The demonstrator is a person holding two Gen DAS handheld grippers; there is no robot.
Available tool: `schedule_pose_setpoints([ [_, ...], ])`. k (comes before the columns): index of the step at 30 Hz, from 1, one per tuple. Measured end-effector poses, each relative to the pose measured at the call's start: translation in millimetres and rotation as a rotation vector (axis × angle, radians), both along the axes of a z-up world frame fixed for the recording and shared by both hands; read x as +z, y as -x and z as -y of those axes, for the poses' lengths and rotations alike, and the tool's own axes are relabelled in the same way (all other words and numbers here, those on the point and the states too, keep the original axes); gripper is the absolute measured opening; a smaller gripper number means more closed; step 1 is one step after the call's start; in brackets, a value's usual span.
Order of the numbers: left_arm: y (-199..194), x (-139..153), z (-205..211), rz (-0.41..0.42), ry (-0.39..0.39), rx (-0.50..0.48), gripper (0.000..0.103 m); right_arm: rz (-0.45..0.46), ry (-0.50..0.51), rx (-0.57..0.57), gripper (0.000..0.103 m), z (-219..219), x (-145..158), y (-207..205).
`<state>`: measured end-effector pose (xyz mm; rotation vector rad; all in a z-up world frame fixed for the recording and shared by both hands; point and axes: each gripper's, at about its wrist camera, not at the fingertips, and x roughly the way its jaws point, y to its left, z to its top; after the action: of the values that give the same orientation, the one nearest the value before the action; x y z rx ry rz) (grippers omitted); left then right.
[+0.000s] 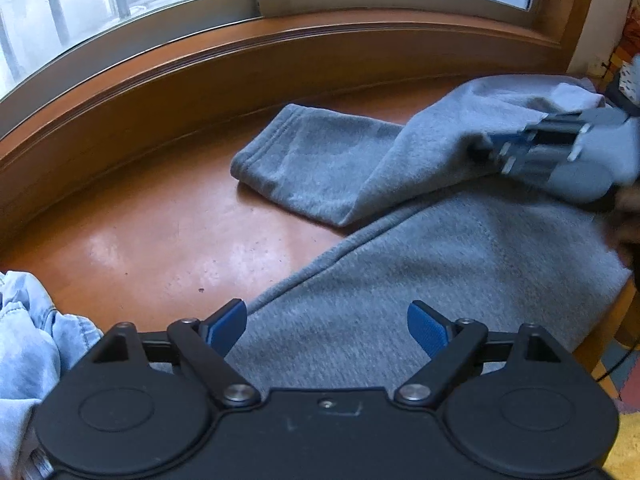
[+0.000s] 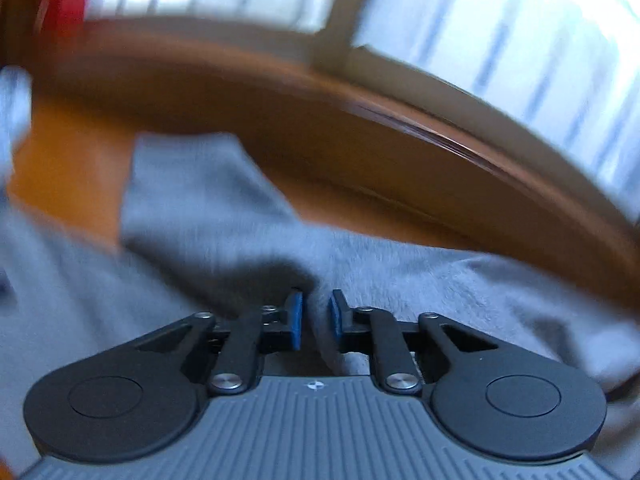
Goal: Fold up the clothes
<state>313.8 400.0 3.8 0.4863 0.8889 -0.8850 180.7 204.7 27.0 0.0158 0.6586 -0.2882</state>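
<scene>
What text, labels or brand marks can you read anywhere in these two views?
None readable.
Grey fleece garment: no print or tag showing.
Pale blue denim garment: no label visible.
Patterned white item at the right edge: markings too small and blurred.
Right wrist view: too blurred to read anything.

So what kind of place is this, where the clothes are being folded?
Probably a room in a home: the grey garment lies on a polished wooden window ledge beneath a barred window, with crumpled denim beside it.

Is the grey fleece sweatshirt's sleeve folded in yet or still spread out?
Spread out: the grey fleece sweatshirt's sleeve lies extended on the orange-brown wooden surface.
</scene>
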Motion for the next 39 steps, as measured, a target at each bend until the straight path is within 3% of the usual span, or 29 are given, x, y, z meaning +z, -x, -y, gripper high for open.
schedule_pose_setpoints([
  [3, -1.9, -0.4, 7.9, 0.006, -0.008, 0.009, 0.086, 0.194, -0.271, -0.070, 0.002, 42.0, 33.4, 16.8],
  [5, -3.7, 0.1, 14.6, 0.011, -0.011, 0.007, 0.086, 0.300, -0.357, -0.141, 0.002, 72.9, 48.9, 27.5],
  [7, -5.2, 0.6, 21.2, 0.015, -0.013, 0.002, 0.086, 0.336, -0.345, -0.190, 0.002, 94.1, 54.7, 33.7],
  [10, -6.4, 0.5, 30.4, 0.028, -0.021, -0.014, 0.086, 0.311, -0.280, -0.175, 0.017, 106.8, 57.0, 36.8],
  [11, -6.9, 0.3, 33.3, 0.033, -0.025, -0.019, 0.086, 0.273, -0.257, -0.127, 0.042, 99.9, 55.0, 34.8],
  [12, -7.7, -0.1, 35.9, 0.037, -0.030, -0.022, 0.086, 0.231, -0.231, -0.078, 0.076, 90.7, 52.3, 32.5],
  [13, -9.0, -0.9, 38.0, 0.037, -0.034, -0.022, 0.086, 0.193, -0.180, -0.029, 0.086, 77.8, 47.6, 29.8],
  [14, -11.2, -2.1, 40.0, 0.035, -0.038, -0.019, 0.086, 0.157, -0.115, 0.020, 0.088, 62.9, 41.7, 27.0],
  [19, -28.4, -8.5, 43.4, 0.004, -0.049, 0.003, 0.086, -0.007, 0.195, 0.246, 0.087, 3.0, -1.6, 3.3],
  [22, -32.3, -10.6, 43.9, -0.002, -0.056, 0.004, 0.086, -0.059, 0.236, 0.249, 0.079, -0.6, -25.8, -16.0],
  [23, -32.5, -10.7, 43.8, -0.001, -0.058, 0.002, 0.086, -0.071, 0.229, 0.241, 0.071, 0.8, -32.6, -21.1],
  [24, -32.5, -10.8, 43.7, -0.001, -0.061, 0.000, 0.086, -0.086, 0.209, 0.233, 0.052, 3.0, -38.8, -27.4],
  [25, -32.9, -11.1, 43.4, -0.002, -0.064, -0.001, 0.086, -0.073, 0.147, 0.214, 0.038, 9.5, -37.0, -30.4],
  [26, -33.5, -11.4, 43.0, -0.001, -0.068, 0.000, 0.086, -0.043, 0.065, 0.188, 0.018, 18.2, -30.7, -31.2],
  [27, -34.0, -11.5, 43.0, 0.000, -0.072, 0.002, 0.086, -0.014, -0.017, 0.161, 0.012, 26.8, -24.4, -31.9],
  [29, -35.7, -11.7, 42.4, 0.003, -0.077, 0.009, 0.086, 0.078, -0.207, 0.093, 0.012, 50.1, -8.0, -26.5],
  [32, -39.1, -13.1, 43.7, -0.002, -0.083, 0.022, 0.086, 0.328, -0.552, -0.057, 0.012, 104.0, 25.7, 6.5],
  [35, -40.2, -14.6, 48.2, -0.007, -0.089, 0.020, 0.086, 0.528, -0.744, -0.223, 0.012, 154.1, 31.5, 46.7],
  [37, -38.8, -14.4, 51.9, -0.006, -0.088, 0.008, 0.086, 0.591, -0.780, -0.384, 0.012, 183.9, 23.0, 71.9],
  [39, -35.7, -13.3, 55.4, -0.001, -0.087, -0.010, 0.086, 0.546, -0.701, -0.574, 0.014, 205.9, 8.1, 90.5],
])
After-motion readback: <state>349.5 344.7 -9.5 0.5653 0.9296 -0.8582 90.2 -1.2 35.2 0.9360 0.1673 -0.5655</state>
